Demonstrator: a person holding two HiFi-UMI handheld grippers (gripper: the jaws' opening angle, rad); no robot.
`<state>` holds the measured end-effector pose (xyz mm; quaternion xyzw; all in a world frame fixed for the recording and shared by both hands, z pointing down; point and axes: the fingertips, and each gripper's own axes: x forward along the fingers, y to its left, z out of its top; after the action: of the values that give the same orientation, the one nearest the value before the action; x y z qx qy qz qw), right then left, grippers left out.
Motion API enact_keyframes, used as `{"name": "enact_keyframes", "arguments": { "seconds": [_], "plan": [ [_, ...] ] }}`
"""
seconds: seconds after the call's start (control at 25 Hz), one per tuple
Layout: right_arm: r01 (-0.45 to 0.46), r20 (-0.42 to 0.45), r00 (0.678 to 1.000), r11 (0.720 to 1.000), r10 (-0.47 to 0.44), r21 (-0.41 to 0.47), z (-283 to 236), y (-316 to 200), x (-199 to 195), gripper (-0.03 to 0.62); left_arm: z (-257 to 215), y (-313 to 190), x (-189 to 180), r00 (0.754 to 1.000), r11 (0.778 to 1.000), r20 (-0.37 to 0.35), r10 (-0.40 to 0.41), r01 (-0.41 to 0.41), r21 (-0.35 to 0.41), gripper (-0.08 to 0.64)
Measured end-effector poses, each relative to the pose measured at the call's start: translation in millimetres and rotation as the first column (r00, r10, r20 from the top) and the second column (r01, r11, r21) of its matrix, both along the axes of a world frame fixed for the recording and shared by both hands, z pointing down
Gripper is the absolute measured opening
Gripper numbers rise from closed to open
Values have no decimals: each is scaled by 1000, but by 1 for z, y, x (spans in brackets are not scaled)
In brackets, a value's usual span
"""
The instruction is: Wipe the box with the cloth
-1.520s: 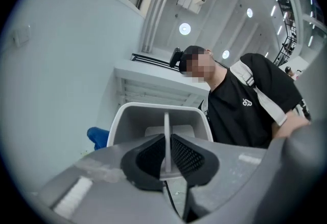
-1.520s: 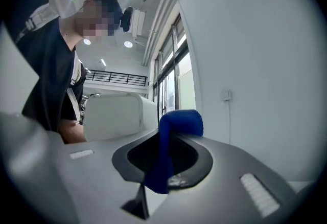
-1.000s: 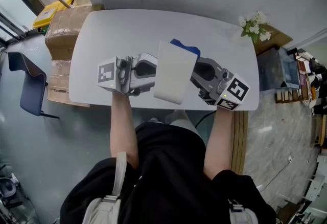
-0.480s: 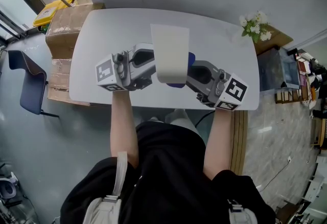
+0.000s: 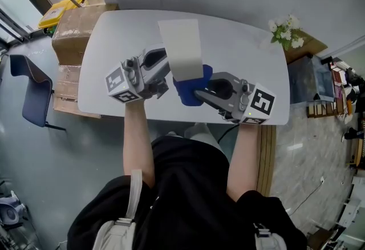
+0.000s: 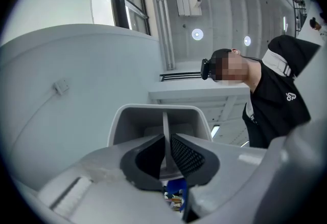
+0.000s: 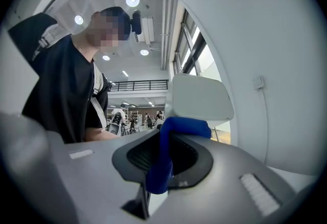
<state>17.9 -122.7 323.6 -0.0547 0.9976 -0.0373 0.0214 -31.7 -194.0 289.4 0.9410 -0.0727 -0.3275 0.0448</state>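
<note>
A white open box (image 5: 181, 49) is held up over the table, and my left gripper (image 5: 166, 69) is shut on one of its walls. In the left gripper view the thin box wall (image 6: 165, 136) stands clamped between the dark pads, with the left gripper (image 6: 166, 155) pointing upward. My right gripper (image 5: 197, 93) is shut on a blue cloth (image 5: 189, 88) that presses against the box's near end. In the right gripper view the cloth (image 7: 164, 156) hangs folded over the right gripper (image 7: 162, 161), just under the box (image 7: 200, 97).
Below lies the white table (image 5: 251, 60). Cardboard boxes (image 5: 73, 29) stand off its far left corner, beside a dark chair (image 5: 29, 90). White flowers (image 5: 286, 29) sit at the far right, and a storage cart (image 5: 311, 79) stands off the right edge.
The box has swung away from me and to the left with the left gripper. The cloth has slid from the box's far end along its right side to its near end.
</note>
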Motion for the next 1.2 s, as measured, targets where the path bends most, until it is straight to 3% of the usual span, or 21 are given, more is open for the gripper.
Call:
{"name": "enact_keyframes", "arguments": {
  "seconds": [0.24,0.44,0.6,0.76,0.92,1.2],
  "plan": [
    [70,31,997,998,-70,-4,-14,9,-3,48,11,-14,-3,997,997,54,-57,60,-48,43],
    [69,129,989,997,-75,46,-34,11,1,48,31,-13,-4,992,997,115,-53,60,-54,40],
    [38,189,981,996,-53,81,-51,14,-1,48,46,-4,-4,991,999,134,7,0,-52,40],
    [-18,235,972,992,-12,125,-61,11,13,49,48,7,-1,993,995,86,85,-81,-52,40],
    [-59,272,962,993,30,99,-64,8,23,49,50,17,3,986,988,66,154,-151,-37,40],
    [-218,277,943,971,184,98,-64,-12,42,49,45,36,17,967,971,89,237,-239,7,40]
  ]
}}
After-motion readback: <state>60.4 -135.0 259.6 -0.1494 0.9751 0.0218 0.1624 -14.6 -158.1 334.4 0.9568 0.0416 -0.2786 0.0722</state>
